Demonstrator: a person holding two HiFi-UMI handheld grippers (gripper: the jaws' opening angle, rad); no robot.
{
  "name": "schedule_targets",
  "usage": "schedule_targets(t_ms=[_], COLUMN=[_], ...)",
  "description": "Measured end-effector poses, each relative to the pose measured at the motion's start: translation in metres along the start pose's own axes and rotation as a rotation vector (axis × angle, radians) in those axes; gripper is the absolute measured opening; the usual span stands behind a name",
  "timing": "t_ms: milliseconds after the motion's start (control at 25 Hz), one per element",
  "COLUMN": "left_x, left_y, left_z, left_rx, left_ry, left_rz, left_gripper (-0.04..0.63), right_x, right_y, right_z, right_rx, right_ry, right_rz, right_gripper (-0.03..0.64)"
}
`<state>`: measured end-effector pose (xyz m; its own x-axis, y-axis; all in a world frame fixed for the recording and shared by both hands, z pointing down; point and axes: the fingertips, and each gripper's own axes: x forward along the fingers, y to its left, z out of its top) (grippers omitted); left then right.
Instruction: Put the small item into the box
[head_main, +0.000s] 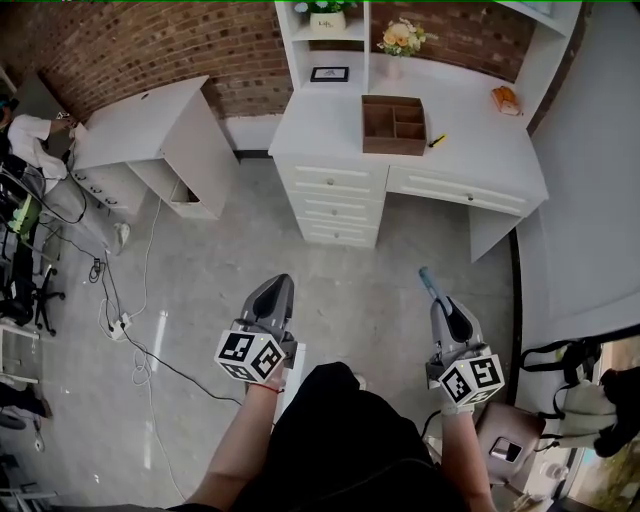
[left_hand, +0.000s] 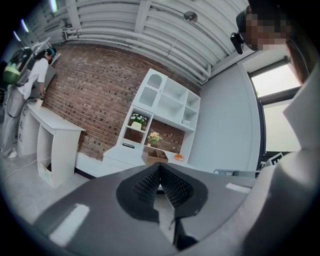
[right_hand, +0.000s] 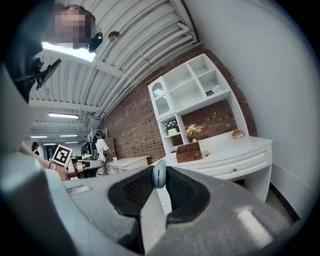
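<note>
Left claw (head_main: 274, 290) (left_hand: 159, 172): clenched, pads meeting at the tips, nothing between them. Right claw (head_main: 447, 310) (right_hand: 160, 186): clamped on the small blue item (head_main: 428, 283) (right_hand: 159, 174), which stuck out past the tips.

Both claws were held low over the grey floor (head_main: 390, 270), well apart from the white counter (head_main: 470, 150) (right_hand: 240, 147).

Wooden box (head_main: 393, 124) (right_hand: 188, 152) (left_hand: 156, 156) stood upright on the counter, near its back edge. Open top, inner dividers: one larger compartment at the left in the head view, smaller ones at the right. Interior in shadow; contents could not be made out.

A yellow thing (head_main: 437, 141) (right_hand: 209, 154) lay on the counter just beside the box's right side. An orange thing (head_main: 506, 98) (right_hand: 238, 133) sat near the counter's far right corner. A vase of flowers (head_main: 400, 38) stood behind the box.
</note>
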<state>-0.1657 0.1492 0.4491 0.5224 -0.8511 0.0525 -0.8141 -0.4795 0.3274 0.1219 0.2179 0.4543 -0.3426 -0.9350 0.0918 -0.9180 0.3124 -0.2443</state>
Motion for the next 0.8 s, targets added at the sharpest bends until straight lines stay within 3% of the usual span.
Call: schedule_targets(t_ms=[800], left_x=[0.065], left_y=[0.022], left_z=[0.012], left_rx=[0.01], left_ry=[0.012], left_rz=[0.018], left_gripper=[0.003], right_x=[0.055], right_y=[-0.043], right_z=[0.02], right_rx=[0.022], right_ry=[-0.015], right_rz=[-0.017], right_gripper=[0.066])
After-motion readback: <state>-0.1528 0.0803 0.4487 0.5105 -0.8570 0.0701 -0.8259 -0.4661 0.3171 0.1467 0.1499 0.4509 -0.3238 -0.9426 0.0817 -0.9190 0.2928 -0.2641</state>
